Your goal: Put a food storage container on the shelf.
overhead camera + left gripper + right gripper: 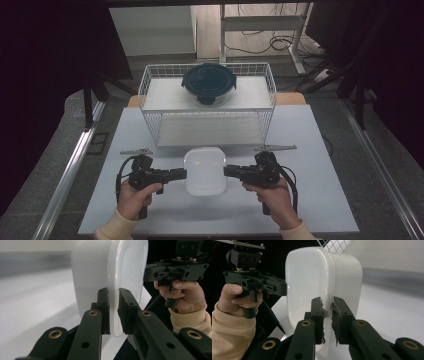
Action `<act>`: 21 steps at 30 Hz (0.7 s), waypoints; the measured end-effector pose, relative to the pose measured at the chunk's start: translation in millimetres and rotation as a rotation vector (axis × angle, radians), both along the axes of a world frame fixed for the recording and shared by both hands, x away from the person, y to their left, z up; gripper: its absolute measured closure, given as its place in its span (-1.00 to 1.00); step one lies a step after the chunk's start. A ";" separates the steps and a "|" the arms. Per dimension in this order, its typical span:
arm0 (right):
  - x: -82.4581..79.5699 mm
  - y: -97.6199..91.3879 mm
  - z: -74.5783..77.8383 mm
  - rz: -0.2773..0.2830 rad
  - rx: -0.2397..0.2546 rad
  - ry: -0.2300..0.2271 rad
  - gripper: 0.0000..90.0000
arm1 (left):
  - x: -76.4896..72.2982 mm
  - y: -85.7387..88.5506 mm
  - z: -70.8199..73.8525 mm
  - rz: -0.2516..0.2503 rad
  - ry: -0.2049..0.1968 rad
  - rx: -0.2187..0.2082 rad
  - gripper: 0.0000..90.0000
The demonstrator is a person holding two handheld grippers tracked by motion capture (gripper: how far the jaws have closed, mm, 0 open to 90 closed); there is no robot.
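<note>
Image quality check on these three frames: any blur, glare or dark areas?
High view: dim and soft, dark at both sides; the white container is blown out to a flat white. Left gripper view: left tongs sharp, table behind smeared with blur. Right gripper view: right tongs crisp, background at right soft; mild sheen on the container's rim.

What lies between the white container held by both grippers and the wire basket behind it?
Bare table, in the high view: nothing lies between the white container and the wire basket, which holds a dark-lidded bowl.
</note>
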State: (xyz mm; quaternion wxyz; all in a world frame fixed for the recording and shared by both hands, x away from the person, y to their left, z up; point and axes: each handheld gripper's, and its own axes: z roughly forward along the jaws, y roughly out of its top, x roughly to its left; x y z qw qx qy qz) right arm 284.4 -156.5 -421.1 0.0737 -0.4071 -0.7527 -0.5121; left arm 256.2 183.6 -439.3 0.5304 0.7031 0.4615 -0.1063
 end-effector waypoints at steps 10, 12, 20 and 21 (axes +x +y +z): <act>7.2 0.5 28.4 0.004 -0.007 -0.049 0.77 | 9.8 0.5 31.2 -0.015 -0.045 0.008 0.79; 9.0 0.6 34.9 0.003 -0.008 -0.053 0.77 | 12.3 0.9 37.1 -0.014 -0.051 0.006 0.79; 21.7 3.2 61.3 -0.001 -0.002 -0.095 0.77 | 26.0 2.7 64.4 0.000 -0.087 0.011 0.79; 23.6 3.6 64.6 -0.002 0.000 -0.100 0.77 | 28.1 2.9 67.6 0.002 -0.091 0.011 0.78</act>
